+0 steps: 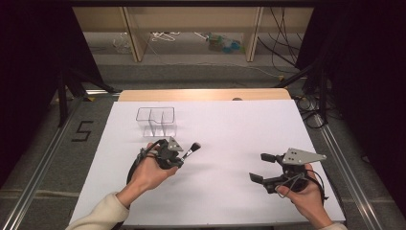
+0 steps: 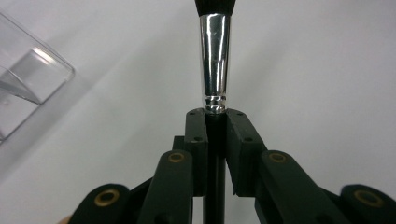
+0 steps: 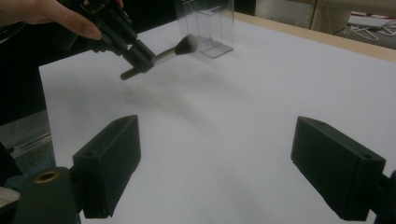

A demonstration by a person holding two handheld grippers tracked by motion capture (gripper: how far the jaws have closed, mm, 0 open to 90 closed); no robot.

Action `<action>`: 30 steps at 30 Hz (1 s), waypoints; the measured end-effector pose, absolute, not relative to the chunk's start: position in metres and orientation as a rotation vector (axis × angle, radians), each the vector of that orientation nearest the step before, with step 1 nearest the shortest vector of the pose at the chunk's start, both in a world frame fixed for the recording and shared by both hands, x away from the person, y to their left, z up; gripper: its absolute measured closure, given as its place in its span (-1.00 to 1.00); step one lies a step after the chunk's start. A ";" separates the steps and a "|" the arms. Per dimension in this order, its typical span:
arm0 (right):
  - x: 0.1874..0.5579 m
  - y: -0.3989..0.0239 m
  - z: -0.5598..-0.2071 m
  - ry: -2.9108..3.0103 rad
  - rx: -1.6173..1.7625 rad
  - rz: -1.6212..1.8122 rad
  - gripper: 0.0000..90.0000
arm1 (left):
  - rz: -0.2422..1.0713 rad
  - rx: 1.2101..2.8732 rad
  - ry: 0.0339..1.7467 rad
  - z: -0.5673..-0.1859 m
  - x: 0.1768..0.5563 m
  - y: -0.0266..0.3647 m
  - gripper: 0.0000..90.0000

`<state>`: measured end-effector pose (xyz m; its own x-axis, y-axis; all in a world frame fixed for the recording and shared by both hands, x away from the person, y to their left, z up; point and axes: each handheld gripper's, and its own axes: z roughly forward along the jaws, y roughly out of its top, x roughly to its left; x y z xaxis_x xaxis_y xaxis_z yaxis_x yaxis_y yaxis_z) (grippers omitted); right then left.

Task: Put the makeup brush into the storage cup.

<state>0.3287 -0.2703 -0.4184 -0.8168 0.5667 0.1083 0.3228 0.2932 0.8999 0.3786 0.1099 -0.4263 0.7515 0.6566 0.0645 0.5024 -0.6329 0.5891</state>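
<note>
A makeup brush (image 1: 190, 151) with a black handle, a shiny metal ferrule (image 2: 215, 60) and dark bristles is held above the white table. My left gripper (image 1: 179, 159) is shut on its handle just below the ferrule, and the bristles point up and to the right in the high view. In the right gripper view the brush (image 3: 175, 49) hangs in the air near the clear box. My right gripper (image 1: 258, 167) rests at the right of the table, jaws wide open with nothing between them. A clear plastic organizer (image 1: 156, 120) with dividers stands behind the left hand.
A white sheet (image 1: 230, 143) covers the table, with a wooden edge (image 1: 206, 94) at the far side. Metal rails run along both sides. Shelving with cables stands beyond the table.
</note>
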 end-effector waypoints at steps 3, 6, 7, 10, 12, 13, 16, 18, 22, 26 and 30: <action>0.329 -0.270 -0.418 2.330 0.819 1.536 -0.63 | 0.370 2.369 0.874 -0.425 0.379 0.111 0.77; 0.329 -0.270 -0.418 2.331 0.818 1.536 -0.63 | 0.395 2.335 0.879 -0.424 0.380 0.113 0.77; 0.329 -0.270 -0.418 2.331 0.818 1.536 -0.63 | 0.392 2.326 0.896 -0.424 0.380 0.113 0.77; 0.329 -0.270 -0.419 2.330 0.818 1.536 -0.63 | 0.406 2.276 0.900 -0.423 0.381 0.114 0.77; 0.329 -0.270 -0.418 2.330 0.818 1.536 -0.63 | 0.422 2.238 0.899 -0.421 0.381 0.117 0.77; 0.329 -0.270 -0.418 2.330 0.818 1.536 -0.63 | 0.422 2.238 0.899 -0.421 0.381 0.117 0.77; 0.329 -0.270 -0.418 2.329 0.819 1.535 -0.63 | 0.445 2.226 0.892 -0.419 0.382 0.121 0.76; 0.328 -0.271 -0.418 2.334 0.829 1.536 -0.63 | 0.450 2.218 0.892 -0.417 0.382 0.123 0.77; 0.329 -0.271 -0.418 2.331 0.820 1.533 -0.63 | 0.463 2.090 0.920 -0.420 0.383 0.124 0.76; 0.329 -0.271 -0.418 2.329 0.819 1.531 -0.63 | 0.520 2.008 0.880 -0.418 0.386 0.130 0.76; 0.329 -0.271 -0.419 2.329 0.818 1.535 -0.63 | 0.554 1.889 0.874 -0.417 0.385 0.131 0.76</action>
